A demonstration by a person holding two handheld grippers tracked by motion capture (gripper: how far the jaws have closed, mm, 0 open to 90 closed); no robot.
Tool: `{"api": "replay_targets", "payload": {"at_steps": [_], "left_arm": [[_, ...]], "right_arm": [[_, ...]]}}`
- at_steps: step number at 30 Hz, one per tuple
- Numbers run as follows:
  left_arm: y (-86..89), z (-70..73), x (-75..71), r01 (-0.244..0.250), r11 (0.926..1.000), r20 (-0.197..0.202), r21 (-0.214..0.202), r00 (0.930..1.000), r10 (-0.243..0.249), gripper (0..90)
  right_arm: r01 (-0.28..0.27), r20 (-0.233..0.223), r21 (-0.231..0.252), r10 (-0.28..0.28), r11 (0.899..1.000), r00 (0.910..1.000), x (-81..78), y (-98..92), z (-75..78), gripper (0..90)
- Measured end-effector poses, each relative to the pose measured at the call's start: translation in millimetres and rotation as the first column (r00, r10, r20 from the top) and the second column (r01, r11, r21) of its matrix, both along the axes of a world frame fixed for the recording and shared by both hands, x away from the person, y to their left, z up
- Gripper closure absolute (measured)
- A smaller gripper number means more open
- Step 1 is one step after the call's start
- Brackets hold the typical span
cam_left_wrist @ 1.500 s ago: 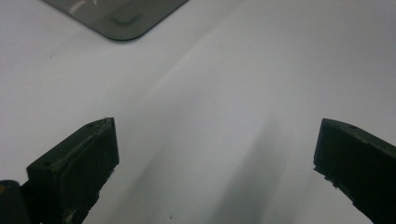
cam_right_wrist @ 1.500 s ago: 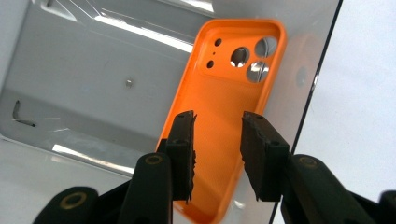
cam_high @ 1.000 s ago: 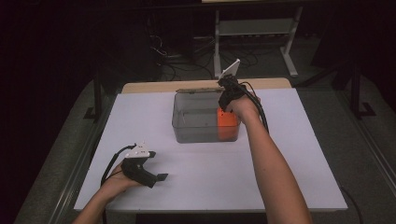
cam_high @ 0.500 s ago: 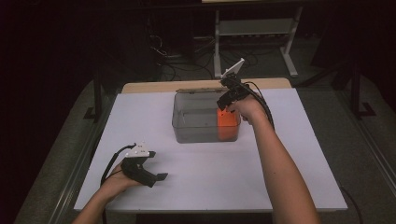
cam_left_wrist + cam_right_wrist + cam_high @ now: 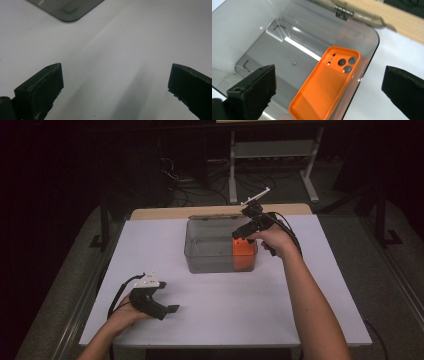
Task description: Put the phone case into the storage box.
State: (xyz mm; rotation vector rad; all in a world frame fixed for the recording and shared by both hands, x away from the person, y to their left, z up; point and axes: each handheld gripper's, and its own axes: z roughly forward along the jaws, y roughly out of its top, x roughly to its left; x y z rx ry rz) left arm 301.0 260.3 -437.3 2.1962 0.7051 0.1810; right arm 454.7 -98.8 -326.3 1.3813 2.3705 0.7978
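White table (image 5: 210,305): my right tool (image 5: 239,234) just opened over orange phone case (image 5: 327,85) in clear bin (image 5: 200,257), left tool (image 5: 172,309) apart too; case looks light, flexy, pinch a rim edge.

1 orange phone case (image 5: 325,86), 1 clear box (image 5: 210,251)

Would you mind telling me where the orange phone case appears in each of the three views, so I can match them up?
High view: the orange phone case lies at the right end of the clear box, under the right gripper.
Left gripper view: a corner of the box at top left.
Right gripper view: centre, the case lies against the box's wall.
Shared landmark: the clear box.
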Motion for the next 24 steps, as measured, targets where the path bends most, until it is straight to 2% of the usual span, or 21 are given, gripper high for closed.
{"api": "replay_targets", "payload": {"at_steps": [5,14,24], "left_arm": [[0.2,0.0,0.7,-0.001,1.0,0.003,0.002,1.0,0.001,0.0],[3.3,0.8,3.0,-0.012,0.9998,-0.004,-0.016,0.9999,0.012,0.0],[4.0,1.2,3.2,-0.021,0.9993,-0.001,-0.031,0.9998,0.021,0.0]], "right_arm": [[-0.032,0.065,0.025,0.03,0.999,0.9975,-4.0,-4.0,0.9,0.0],[-0.09,0.099,0.046,0.085,0.995,0.9914,-13.6,-8.8,-1.2,0.0],[-0.154,0.135,0.082,0.142,0.985,0.9806,-32.1,-23.8,-8.7,0.0]]}}
